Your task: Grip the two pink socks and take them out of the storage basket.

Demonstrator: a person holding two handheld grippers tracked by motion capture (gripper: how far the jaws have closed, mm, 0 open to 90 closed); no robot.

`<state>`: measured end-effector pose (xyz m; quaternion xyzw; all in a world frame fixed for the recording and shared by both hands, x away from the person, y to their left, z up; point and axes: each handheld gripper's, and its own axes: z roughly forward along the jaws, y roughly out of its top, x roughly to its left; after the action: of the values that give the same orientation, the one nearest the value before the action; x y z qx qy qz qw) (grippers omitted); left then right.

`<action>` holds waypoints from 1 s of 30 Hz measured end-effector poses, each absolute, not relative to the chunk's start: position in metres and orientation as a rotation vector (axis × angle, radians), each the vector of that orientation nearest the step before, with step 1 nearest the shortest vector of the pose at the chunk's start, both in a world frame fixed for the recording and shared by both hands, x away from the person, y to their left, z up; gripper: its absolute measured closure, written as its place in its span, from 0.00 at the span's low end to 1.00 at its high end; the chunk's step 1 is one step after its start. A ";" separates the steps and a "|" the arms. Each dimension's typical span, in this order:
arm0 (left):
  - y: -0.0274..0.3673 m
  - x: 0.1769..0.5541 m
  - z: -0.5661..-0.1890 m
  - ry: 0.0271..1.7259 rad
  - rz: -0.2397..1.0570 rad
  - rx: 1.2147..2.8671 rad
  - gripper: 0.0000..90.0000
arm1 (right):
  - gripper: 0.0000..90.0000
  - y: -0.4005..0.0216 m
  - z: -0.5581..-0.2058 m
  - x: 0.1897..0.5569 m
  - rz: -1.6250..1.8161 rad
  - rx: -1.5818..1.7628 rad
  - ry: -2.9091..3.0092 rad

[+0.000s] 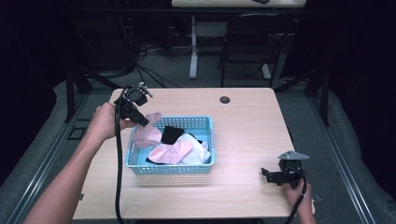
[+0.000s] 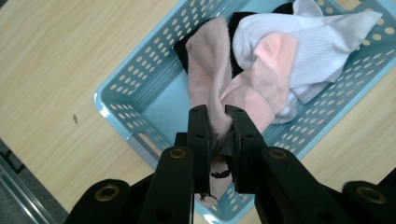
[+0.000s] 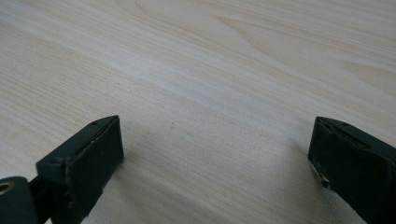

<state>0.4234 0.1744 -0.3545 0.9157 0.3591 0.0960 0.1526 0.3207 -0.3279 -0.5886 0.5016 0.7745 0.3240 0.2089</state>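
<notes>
A light blue perforated basket [image 1: 205, 125] sits mid-table and holds pink, white and black socks. My left gripper [image 1: 142, 122] hangs over the basket's left end, shut on a pale pink sock [image 1: 148, 133] that dangles from its jaws. In the left gripper view, my left gripper [image 2: 218, 122] pinches that pink sock [image 2: 208, 65] above the basket [image 2: 121, 105]; a white sock [image 2: 322, 42] and another pink sock [image 2: 275, 60] lie beneath. My right gripper [image 1: 267, 173] rests open near the table's front right edge. The right gripper view has my right gripper [image 3: 215, 154] over bare wood, jaws wide apart.
The wooden table [image 1: 252, 121] has a dark round grommet [image 1: 225, 99] near its far edge. A black chair [image 1: 247, 42] and a table leg [image 1: 193, 46] stand behind, with cables on the floor.
</notes>
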 end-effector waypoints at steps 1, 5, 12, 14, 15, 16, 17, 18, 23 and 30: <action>0.177 0.423 -0.351 1.031 0.280 2.621 0.89 | 0.03 -0.328 -0.589 0.321 0.903 1.396 2.152; 0.187 0.422 -0.338 1.055 0.305 2.606 0.90 | 0.03 -0.328 -0.589 0.321 0.902 1.395 2.154; 0.199 0.419 -0.327 1.080 0.338 2.589 0.90 | 0.03 -0.328 -0.589 0.321 0.902 1.396 2.154; 0.206 0.417 -0.322 1.099 0.351 2.585 0.90 | 0.03 -0.328 -0.589 0.321 0.903 1.396 2.152; 0.209 0.416 -0.321 1.104 0.358 2.582 0.90 | 0.03 -0.328 -0.589 0.321 0.902 1.395 2.154; 0.212 0.416 -0.320 1.110 0.360 2.576 0.91 | 0.03 -0.328 -0.589 0.321 0.901 1.395 2.155; 0.212 0.416 -0.320 1.110 0.360 2.576 0.91 | 0.03 -0.328 -0.589 0.321 0.902 1.395 2.154; 0.215 0.415 -0.319 1.118 0.364 2.570 0.91 | 0.03 -0.328 -0.589 0.321 0.902 1.395 2.154; 0.231 0.414 -0.317 1.163 0.382 2.557 0.91 | 0.03 -0.328 -0.589 0.321 0.903 1.397 2.152; 0.259 0.412 -0.323 1.256 0.394 2.527 0.91 | 0.03 -0.328 -0.589 0.321 0.906 1.399 2.148</action>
<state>0.4124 0.2595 -0.3230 0.8775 0.4361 0.1368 0.1455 0.3206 -0.3275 -0.5890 0.5030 0.7725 0.3258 0.2099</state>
